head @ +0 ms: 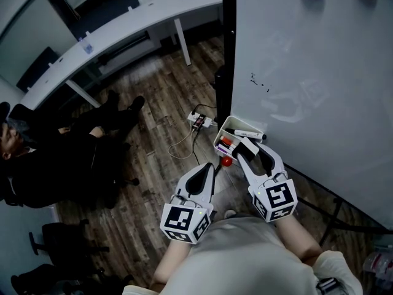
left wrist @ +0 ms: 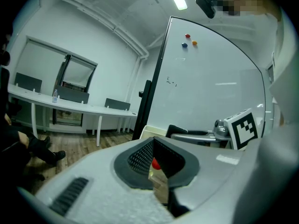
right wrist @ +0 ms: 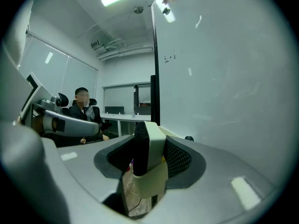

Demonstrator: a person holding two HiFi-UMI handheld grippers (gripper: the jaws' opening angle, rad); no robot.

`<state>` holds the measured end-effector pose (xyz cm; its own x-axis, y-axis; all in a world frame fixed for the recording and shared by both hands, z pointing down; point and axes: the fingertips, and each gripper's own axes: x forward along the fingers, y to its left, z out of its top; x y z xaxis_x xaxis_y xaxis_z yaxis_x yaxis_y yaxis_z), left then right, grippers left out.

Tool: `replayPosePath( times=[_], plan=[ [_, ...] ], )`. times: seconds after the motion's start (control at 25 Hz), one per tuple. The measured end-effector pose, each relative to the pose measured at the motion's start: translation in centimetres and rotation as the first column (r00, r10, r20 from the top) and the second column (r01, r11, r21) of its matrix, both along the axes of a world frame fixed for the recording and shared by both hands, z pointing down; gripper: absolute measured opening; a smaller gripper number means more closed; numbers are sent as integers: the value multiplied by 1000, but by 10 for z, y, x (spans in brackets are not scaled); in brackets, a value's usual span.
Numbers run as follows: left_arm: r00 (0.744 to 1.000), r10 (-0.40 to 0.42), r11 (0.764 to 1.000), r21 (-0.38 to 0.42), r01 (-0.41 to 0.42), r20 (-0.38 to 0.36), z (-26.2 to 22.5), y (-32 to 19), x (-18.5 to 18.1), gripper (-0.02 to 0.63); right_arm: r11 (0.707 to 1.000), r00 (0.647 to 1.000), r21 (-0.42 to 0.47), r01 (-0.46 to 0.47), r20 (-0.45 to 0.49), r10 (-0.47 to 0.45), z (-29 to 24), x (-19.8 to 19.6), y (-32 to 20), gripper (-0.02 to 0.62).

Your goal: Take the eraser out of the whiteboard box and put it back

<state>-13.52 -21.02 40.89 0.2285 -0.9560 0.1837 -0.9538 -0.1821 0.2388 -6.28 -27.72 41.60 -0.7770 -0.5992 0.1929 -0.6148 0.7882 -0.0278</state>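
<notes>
A person in dark clothes [head: 55,158] sits at the left (chair mostly hidden). Beyond them a long white desk [head: 123,26] carries a small bottle [head: 86,45]. On the wood floor [head: 153,97] lies a power strip [head: 201,121], its cable [head: 181,143] looping nearer.

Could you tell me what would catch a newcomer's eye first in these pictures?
The right tool, jaws opening, has the eraser between them at the cream box, low on the big whiteboard at the right. The left tool hangs empty beside it, and a person in dark clothes sits at the left.
</notes>
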Motion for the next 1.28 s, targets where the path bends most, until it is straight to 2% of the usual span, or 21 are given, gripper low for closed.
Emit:
replayPosePath(
  times=[0.32,0.84,1.28],
  plan=[
    [1000,7,1000,4,-7,-2,-2,6,-1,4,1000,1000,2,-27,-3,27,0,2,5,238],
    [999,35,999,8,-35,-6,-4,17,2,5,996,996,5,-84,17,84,-9,14,17,236],
    [998,59,998,8,-59,-13,-4,32,8,5,994,993,7,-107,41,107,-18,22,39,202]
  ],
)
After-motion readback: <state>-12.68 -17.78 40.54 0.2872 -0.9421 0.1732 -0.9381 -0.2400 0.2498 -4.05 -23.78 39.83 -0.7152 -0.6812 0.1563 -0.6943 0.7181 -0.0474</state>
